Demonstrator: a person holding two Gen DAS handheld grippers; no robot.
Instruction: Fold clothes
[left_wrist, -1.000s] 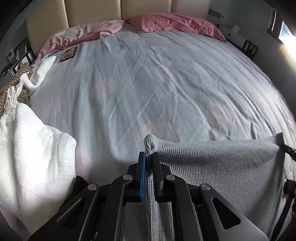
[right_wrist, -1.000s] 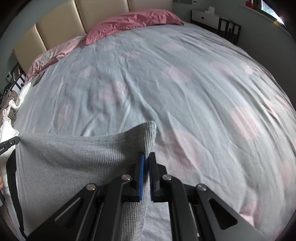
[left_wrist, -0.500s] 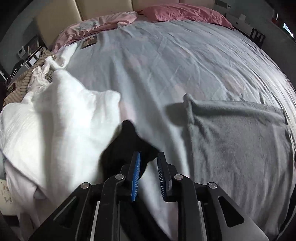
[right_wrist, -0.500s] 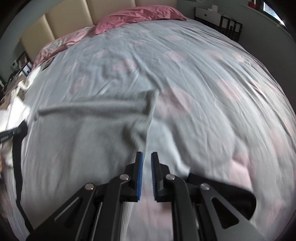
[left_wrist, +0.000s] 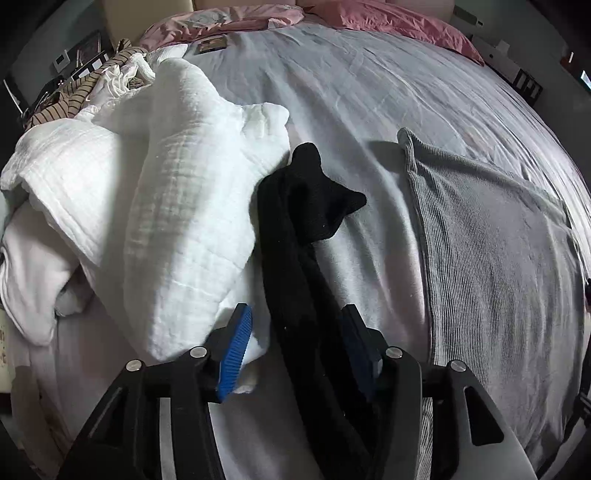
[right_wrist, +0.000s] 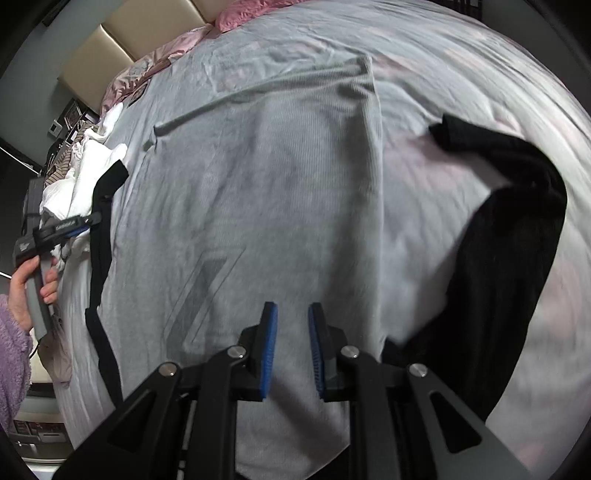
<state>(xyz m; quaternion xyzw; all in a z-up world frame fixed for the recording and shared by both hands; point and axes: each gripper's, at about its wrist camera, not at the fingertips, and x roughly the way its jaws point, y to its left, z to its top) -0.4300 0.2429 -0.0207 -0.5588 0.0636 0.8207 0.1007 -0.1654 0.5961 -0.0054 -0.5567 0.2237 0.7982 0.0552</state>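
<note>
Lying flat across mid-frame, the grey ribbed garment has been released; the left gripper, spread, straddles its black sleeve and the right gripper, parted, has just been opening. A sleeve fold is judged next.

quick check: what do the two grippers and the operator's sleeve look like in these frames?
Both the left gripper and right gripper are black linkage frames with silver pivot bolts and blue ribbed pads. In the right wrist view the left unit shows a grey handle and white lettering, too small to read. The sleeve is fuzzy and purple.
</note>
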